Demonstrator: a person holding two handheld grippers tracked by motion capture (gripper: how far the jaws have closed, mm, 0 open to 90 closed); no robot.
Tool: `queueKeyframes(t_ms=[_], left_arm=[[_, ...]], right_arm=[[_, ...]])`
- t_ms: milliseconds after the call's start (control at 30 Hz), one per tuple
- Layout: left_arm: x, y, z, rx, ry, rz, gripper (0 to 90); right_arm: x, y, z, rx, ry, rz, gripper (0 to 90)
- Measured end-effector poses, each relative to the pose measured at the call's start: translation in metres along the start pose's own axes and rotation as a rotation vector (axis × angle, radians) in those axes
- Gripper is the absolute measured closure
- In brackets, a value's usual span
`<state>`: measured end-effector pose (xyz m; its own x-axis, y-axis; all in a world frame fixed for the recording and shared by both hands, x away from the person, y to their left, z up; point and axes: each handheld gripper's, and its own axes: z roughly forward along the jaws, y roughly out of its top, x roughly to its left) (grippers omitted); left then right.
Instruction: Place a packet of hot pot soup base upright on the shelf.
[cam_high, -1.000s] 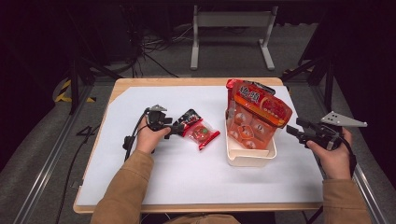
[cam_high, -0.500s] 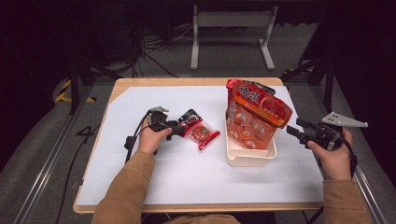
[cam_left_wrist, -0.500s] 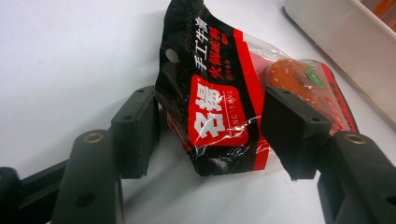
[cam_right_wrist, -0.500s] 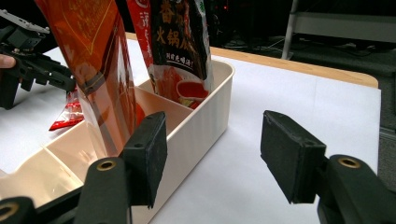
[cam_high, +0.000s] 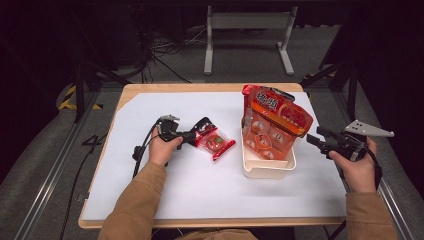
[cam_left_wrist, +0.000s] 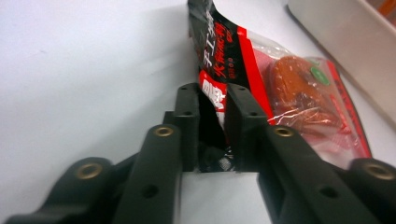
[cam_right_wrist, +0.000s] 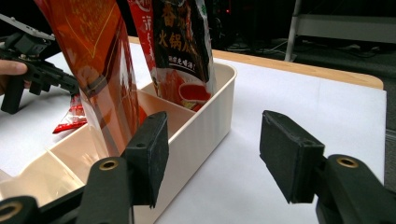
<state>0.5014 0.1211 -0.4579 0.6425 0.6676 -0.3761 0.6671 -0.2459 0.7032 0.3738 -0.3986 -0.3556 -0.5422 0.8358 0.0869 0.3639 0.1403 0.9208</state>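
My left claw (cam_high: 194, 135) lies low over the white worktop (cam_high: 150, 110), its jaws pinched on the black end of a small red snack packet (cam_high: 214, 142). In the left gripper view the jaws (cam_left_wrist: 212, 126) squeeze that black printed edge between them, and the rest of the packet (cam_left_wrist: 299, 93) lies flat on the worktop beyond, a round brownish piece showing through its clear film.

My right claw (cam_high: 314, 140) sits off the right edge of the worktop, near the cream bin (cam_high: 267, 170) but apart from it. Its jaws stand wide with nothing between them (cam_right_wrist: 215, 154).

The bin (cam_right_wrist: 205, 126) is divided into compartments, and tall orange and red bags (cam_high: 274, 120) stand upright in it, leaning a little. The small packet lies just left of the bin.
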Motion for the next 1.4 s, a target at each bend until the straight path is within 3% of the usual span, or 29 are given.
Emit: queueKeyframes(t_ms=[267, 367, 933, 1400], left_arm=[[-0.003, 0.0, 0.0, 0.006, 0.019, 0.033, 87.1], [-0.003, 0.002, -0.006, 0.003, -0.023, 0.022, 88.7], [-0.024, 0.017, -0.042, -0.063, -0.095, 0.084, 89.3], [-0.051, 0.028, -0.072, -0.1, -0.108, 0.189, 89.5]], right_arm=[[0.001, 0.001, -0.001, 0.005, 0.006, -0.003, 48.5], [0.001, 0.0, -0.002, 0.003, 0.014, 0.014, 50.3], [0.0, 0.002, -0.003, -0.018, 0.022, 0.033, 50.0], [0.0, 0.003, -0.003, -0.022, 0.02, 0.025, 49.3]])
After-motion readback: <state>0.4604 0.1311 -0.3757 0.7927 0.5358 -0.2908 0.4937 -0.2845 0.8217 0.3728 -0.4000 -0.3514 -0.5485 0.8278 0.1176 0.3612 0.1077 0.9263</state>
